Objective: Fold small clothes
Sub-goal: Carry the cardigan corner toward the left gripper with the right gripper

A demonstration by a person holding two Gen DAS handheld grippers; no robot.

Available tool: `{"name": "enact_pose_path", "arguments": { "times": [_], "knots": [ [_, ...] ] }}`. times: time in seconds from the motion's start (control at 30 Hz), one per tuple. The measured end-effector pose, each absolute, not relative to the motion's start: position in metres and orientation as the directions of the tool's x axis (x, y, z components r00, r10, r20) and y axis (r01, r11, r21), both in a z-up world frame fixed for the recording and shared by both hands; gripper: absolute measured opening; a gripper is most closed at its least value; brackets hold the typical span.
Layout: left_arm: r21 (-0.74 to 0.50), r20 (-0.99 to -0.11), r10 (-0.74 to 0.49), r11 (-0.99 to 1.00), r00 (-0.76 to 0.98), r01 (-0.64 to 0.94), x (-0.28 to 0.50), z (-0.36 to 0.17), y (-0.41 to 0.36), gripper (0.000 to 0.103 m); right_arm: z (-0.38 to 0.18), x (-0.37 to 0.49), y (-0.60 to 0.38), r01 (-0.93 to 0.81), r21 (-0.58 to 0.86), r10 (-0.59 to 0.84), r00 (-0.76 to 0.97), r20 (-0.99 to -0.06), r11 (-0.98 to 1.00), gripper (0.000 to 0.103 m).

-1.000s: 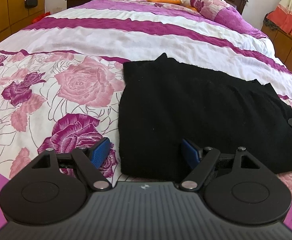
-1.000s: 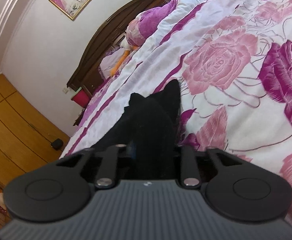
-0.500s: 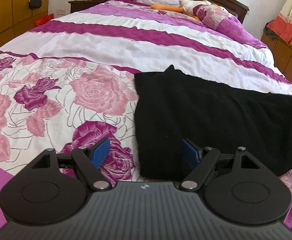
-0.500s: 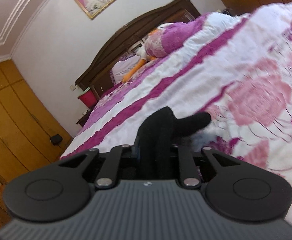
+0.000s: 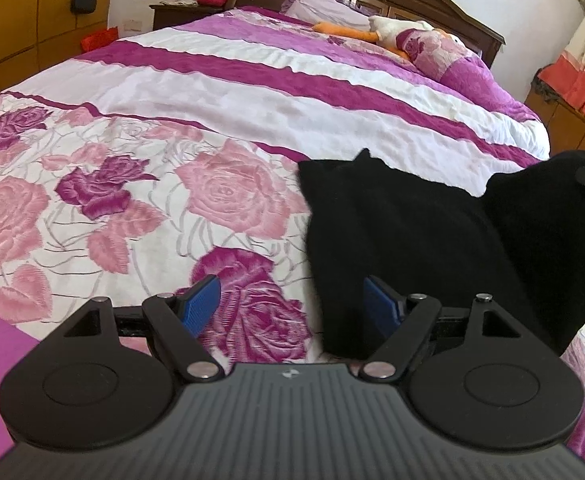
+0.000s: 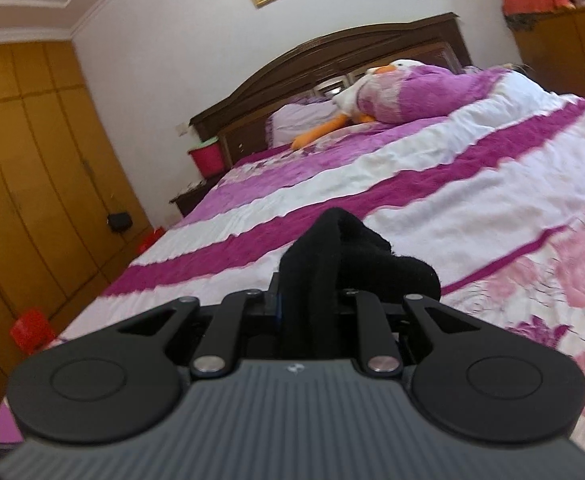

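Black garment [image 5: 392, 240] on floral bedspread [image 5: 172, 184], three o'clock edge lifted, pinched in right gripper [image 6: 308, 292]; left gripper [image 5: 292, 304] wide apart, empty.

Bright, even daylight, soft shadows. Heavy fisheye bending at edges, dark corners. Right wrist view motion-blurred, worst on the purple-and-white floral bedspread [image 6: 492, 184]; left wrist view mostly sharp.
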State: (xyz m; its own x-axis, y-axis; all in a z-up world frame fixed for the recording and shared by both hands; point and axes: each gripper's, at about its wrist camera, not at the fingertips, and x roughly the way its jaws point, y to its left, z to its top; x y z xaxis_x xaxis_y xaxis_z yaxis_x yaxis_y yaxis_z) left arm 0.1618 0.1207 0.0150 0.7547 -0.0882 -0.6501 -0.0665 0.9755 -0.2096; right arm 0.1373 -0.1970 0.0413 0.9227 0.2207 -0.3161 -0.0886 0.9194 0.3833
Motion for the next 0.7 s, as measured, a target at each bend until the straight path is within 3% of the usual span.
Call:
{"name": "enact_pose_path", "arguments": {
  "times": [0.3, 0.7],
  "knots": [
    [-0.217, -0.625, -0.068, 0.972, 0.777, -0.089, 0.152, 0.014, 0.145, 0.082, 0.042, 0.16, -0.108, -0.187, 0.221, 0.263, 0.879, -0.397, 0.957, 0.018],
    [-0.22, -0.586, -0.065, 0.972, 0.808, -0.081, 0.142, 0.011, 0.167, 0.082, -0.014, 0.186, -0.024, -0.255, 0.096, 0.265, 0.793, -0.549, 0.962, 0.019]
  ]
}}
